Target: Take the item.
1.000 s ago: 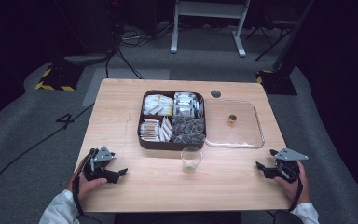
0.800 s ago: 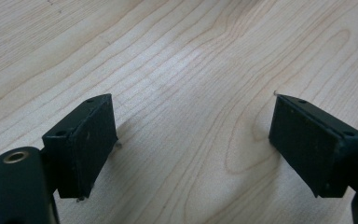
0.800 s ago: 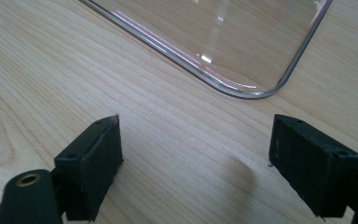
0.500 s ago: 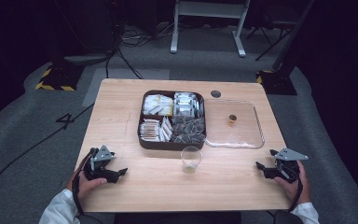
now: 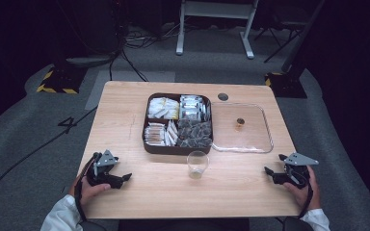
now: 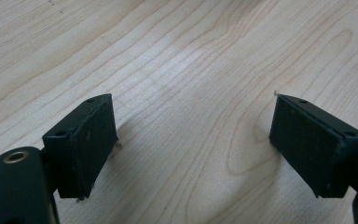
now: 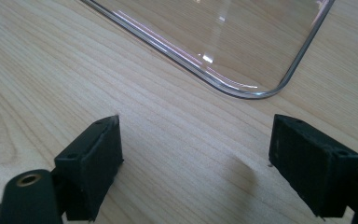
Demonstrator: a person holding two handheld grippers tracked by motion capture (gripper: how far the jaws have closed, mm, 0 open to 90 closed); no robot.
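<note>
Cup small, contents unclear; left tool and right tool jaws wide, empty; lid cropped.

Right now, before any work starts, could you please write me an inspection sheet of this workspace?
Surface: light wooden table, bare at the front.
Job's things: small clear plastic cup, upright; dark compartment tray of sachets; clear flat lid lying beside the tray, small brown knob on top.
Clutter: nothing seen.
Grippers: left gripper and right gripper both open, holding nothing, near the front corners.
Cables: black cables on the floor behind.
Surroundings: grey carpet, dark room, white metal stand.
</note>
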